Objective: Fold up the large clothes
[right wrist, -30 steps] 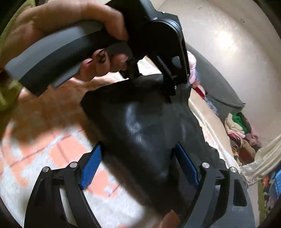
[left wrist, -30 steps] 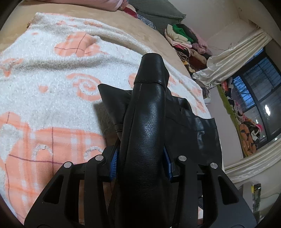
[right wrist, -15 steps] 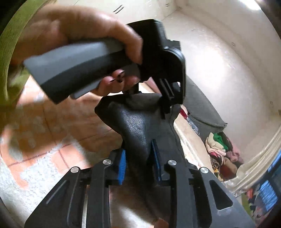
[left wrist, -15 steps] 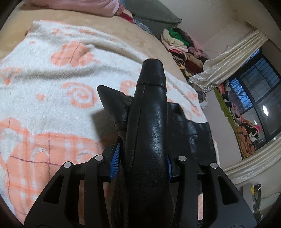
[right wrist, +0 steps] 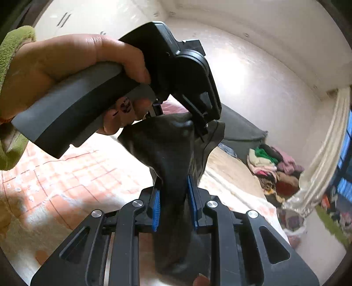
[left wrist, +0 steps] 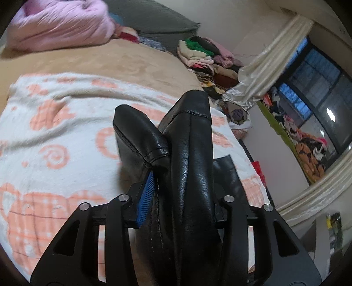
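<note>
A black leather garment (left wrist: 189,158) is held up above a white and orange patterned blanket (left wrist: 55,136) on the bed. My left gripper (left wrist: 180,193) is shut on a thick fold of it, and a cuffed sleeve end (left wrist: 138,129) sticks out to the left. In the right wrist view my right gripper (right wrist: 173,202) is shut on another bunch of the same garment (right wrist: 171,149). The left gripper's body and the hand on its grey handle (right wrist: 72,114) are just ahead, pinching the garment's upper edge.
A pink quilt (left wrist: 61,24) and a grey cushion (left wrist: 154,19) lie at the bed's head. A pile of folded clothes (left wrist: 204,52) sits at the far side. Cream curtains (left wrist: 270,57) and a dark window (left wrist: 319,88) are to the right. The blanket also shows in the right wrist view (right wrist: 66,176).
My right gripper has closed on the garment, which it stood open around one second ago. Both grippers have lifted the garment higher off the blanket, and the views tilted up toward the bed's head.
</note>
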{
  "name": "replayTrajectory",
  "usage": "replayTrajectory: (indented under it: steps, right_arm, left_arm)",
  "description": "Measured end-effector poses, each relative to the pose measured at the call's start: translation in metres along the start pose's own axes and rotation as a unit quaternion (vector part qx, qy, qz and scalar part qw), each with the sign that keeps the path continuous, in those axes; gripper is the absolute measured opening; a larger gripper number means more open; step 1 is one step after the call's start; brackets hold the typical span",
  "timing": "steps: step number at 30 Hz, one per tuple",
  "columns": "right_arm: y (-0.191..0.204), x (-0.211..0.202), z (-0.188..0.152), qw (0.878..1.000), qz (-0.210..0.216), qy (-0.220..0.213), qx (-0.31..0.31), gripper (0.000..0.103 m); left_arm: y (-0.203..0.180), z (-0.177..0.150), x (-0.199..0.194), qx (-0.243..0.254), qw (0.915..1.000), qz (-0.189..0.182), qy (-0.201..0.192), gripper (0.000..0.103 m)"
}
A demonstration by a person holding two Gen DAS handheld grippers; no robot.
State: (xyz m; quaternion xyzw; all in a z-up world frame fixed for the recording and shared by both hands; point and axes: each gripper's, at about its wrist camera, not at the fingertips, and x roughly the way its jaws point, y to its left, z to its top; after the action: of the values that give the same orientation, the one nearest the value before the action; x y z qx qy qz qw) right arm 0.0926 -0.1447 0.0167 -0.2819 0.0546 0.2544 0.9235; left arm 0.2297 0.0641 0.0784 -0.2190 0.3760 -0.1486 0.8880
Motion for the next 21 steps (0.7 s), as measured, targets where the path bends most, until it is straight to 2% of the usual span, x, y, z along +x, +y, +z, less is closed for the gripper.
replayTrajectory:
  steps: [7, 12, 17, 18, 19, 21]
  right_arm:
    - [-0.043, -0.034, -0.025, 0.998, -0.045, 0.008, 0.045, 0.020]
    - [-0.073, -0.046, -0.050, 0.992, -0.060, 0.040, 0.099, 0.019]
    - [-0.094, -0.052, -0.075, 0.985, -0.050, 0.083, 0.145, 0.019]
    - [-0.095, -0.053, -0.080, 0.983, -0.054, 0.094, 0.151, 0.018]
    - [-0.094, -0.055, -0.083, 0.981, -0.060, 0.101, 0.151, 0.010]
    - [-0.102, -0.055, -0.089, 0.976, -0.065, 0.117, 0.172, 0.009]
  left_arm:
    - [-0.078, -0.002, 0.037, 0.066, 0.9977, 0.005, 0.017, 0.041]
    - [-0.123, -0.004, 0.075, 0.088, 0.9951, -0.009, 0.043, 0.047]
    - [-0.133, -0.006, 0.084, 0.083, 0.9953, -0.026, 0.043, 0.047]
    - [-0.131, -0.009, 0.082, 0.081, 0.9956, -0.024, 0.041, 0.049]
    - [-0.126, -0.012, 0.080, 0.078, 0.9959, -0.018, 0.040, 0.049]
    - [-0.117, -0.020, 0.078, 0.075, 0.9964, 0.000, 0.038, 0.054]
